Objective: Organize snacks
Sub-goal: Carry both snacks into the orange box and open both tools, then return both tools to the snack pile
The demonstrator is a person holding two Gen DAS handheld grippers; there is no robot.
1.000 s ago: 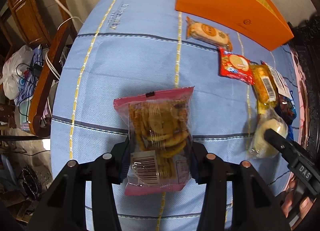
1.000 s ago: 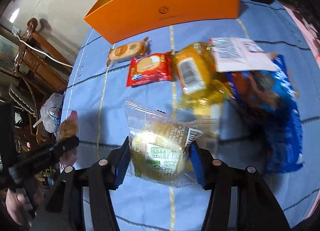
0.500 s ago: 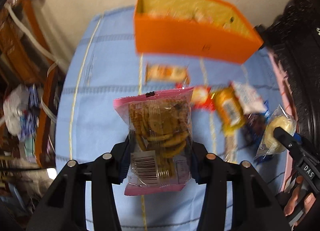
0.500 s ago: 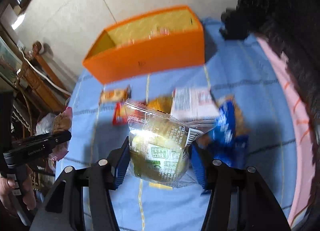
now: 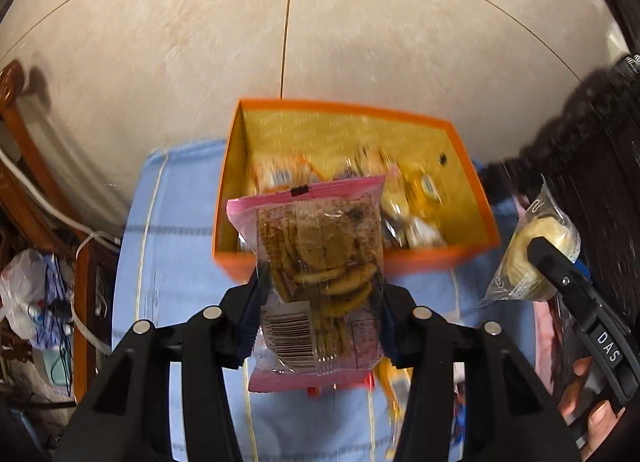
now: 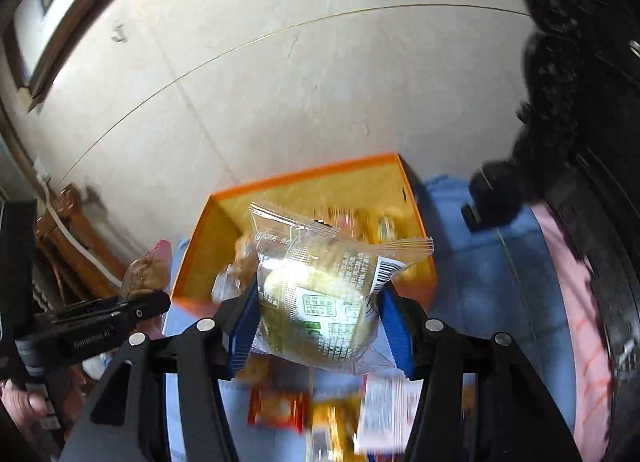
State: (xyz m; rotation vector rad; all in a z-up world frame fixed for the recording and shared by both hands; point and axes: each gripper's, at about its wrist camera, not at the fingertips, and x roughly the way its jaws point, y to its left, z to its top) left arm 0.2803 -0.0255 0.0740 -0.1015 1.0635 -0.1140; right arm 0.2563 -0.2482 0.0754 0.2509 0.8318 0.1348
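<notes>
Left hand-held gripper clamps a pink-edged cookie packet: clear window, stacked brown biscuits, barcode at lower left. It hangs in the air in front of the orange box. Right hand-held gripper grips a clear-wrapped pale bun with green label print, also held before the box. Box is open, yellow inside, with blurred snacks in it. Tabletop has a light blue cloth; more packets lie blurred below. Beige tiled wall behind.

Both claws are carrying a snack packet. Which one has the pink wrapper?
The cookie packet in the left gripper: pink-edged wrapper, stacked brown cookies inside. The bun packet in the right gripper is clear, holding one pale round bun.
</notes>
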